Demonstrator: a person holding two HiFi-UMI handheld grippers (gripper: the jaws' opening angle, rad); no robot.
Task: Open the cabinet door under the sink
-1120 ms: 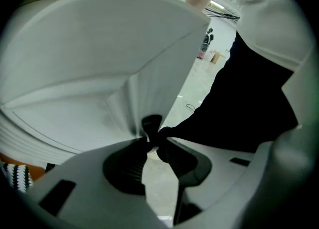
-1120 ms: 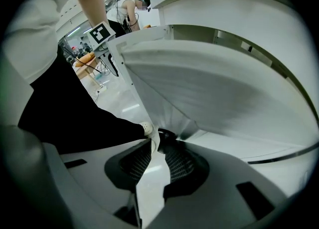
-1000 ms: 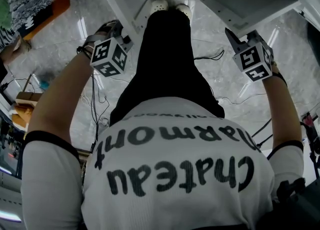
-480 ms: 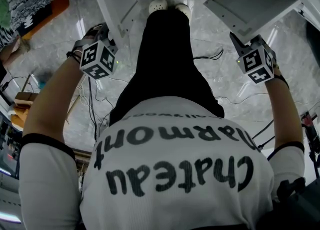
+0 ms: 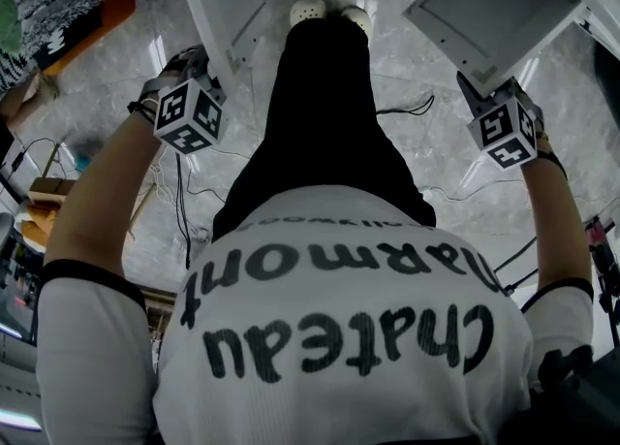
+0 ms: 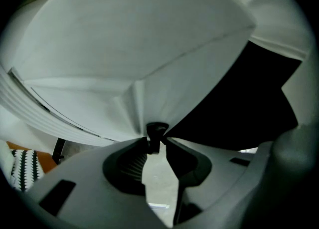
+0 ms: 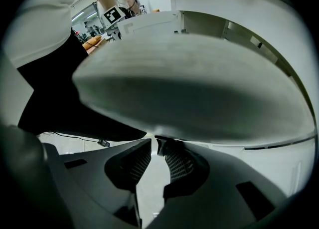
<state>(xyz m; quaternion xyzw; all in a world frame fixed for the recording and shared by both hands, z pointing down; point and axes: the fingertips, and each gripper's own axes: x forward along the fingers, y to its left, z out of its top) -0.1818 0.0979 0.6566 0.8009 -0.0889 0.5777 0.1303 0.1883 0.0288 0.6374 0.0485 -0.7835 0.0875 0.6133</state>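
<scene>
Pale marble floor (image 5: 436, 162) lies under everything. My left gripper (image 6: 156, 143) has its jaws pinched tight on a small black round knob (image 6: 157, 129), centre frame, at the corner of the left white cabinet door (image 6: 124, 48). My right gripper (image 7: 154, 145) is closed likewise on a small dark knob (image 7: 160, 141) under the right white cabinet door (image 7: 189, 93). Only the head view shows both doors swung out either side of black trousers (image 5: 320, 104); only the gripper views show the grips.
</scene>
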